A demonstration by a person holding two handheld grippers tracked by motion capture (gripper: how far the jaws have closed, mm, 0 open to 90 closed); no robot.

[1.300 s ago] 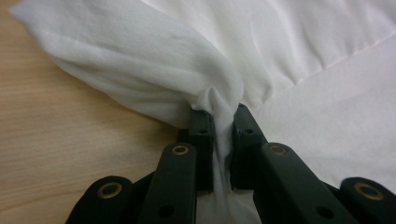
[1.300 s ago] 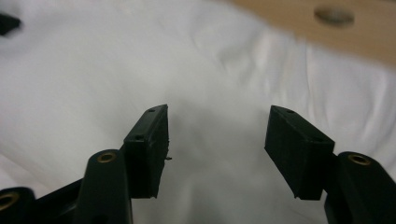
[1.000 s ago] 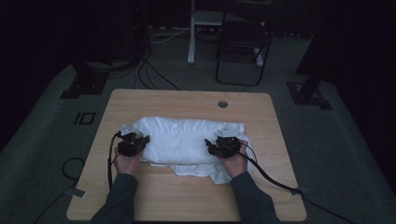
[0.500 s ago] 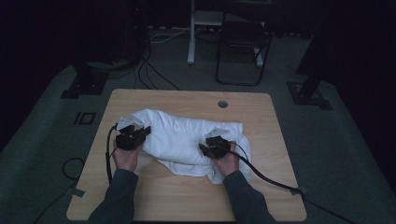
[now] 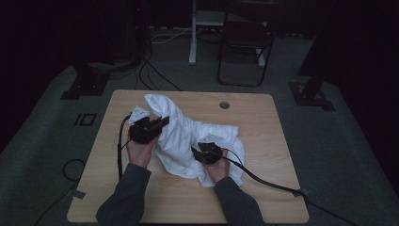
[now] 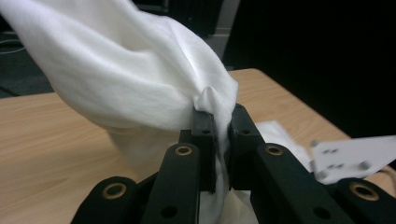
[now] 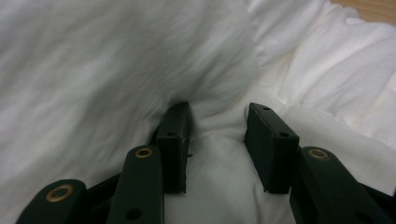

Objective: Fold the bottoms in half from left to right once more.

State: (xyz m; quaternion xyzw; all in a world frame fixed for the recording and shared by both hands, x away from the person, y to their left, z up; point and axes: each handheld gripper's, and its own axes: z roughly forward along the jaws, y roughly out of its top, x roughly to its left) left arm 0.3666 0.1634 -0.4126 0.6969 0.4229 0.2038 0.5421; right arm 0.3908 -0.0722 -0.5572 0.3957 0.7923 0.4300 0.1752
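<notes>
High view: white cloth (image 5: 188,136) bunched mid-table (image 5: 263,122), far corner lifted toward 11 o'clock.
Left gripper (image 5: 157,125): raised at 9 o'clock of cloth; jaws pinched tight on a cloth fold.
Right gripper (image 5: 200,151): low, at 5 o'clock of cloth; jaws spread, cloth lying between them, not clamped.

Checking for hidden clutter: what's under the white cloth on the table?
Bare wooden table shows around the white cloth; the left gripper lifts one end. Whatever lies beneath the heaped part is covered.

White cloth (image 5: 188,136) lies crumpled on table, left part lifted.
</notes>
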